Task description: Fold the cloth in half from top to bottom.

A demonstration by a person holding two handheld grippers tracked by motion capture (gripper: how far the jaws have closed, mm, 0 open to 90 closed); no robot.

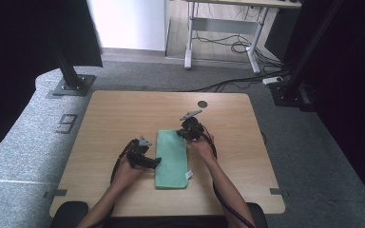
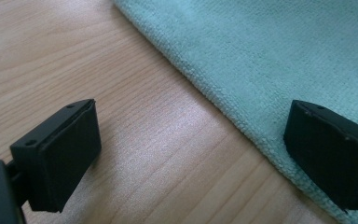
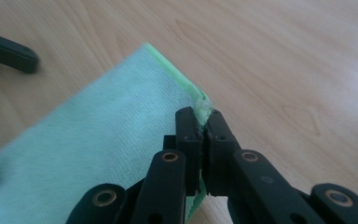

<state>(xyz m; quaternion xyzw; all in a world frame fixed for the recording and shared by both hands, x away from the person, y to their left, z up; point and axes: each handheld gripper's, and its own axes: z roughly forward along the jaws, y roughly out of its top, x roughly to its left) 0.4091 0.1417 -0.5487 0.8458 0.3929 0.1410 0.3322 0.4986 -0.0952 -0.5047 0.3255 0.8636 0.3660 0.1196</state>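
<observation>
Here, nearest the person, the left gripper (image 1: 156, 162) rests level at the near-left edge of the green cloth (image 1: 172, 159), jaws spread wide with nothing between them; in the left gripper view one pad (image 2: 328, 151) lies over the cloth's hem, the other over bare wood. The cloth is a soft, napped terry rectangle, its long axis running away from the person on the pale wood-grain table (image 1: 114, 118). Farther off, the right gripper (image 3: 204, 123) is pinched tight on the far-right edge, the fabric puckering up between its pads. I judge a fold toward the near end comes next, led by the right.
</observation>
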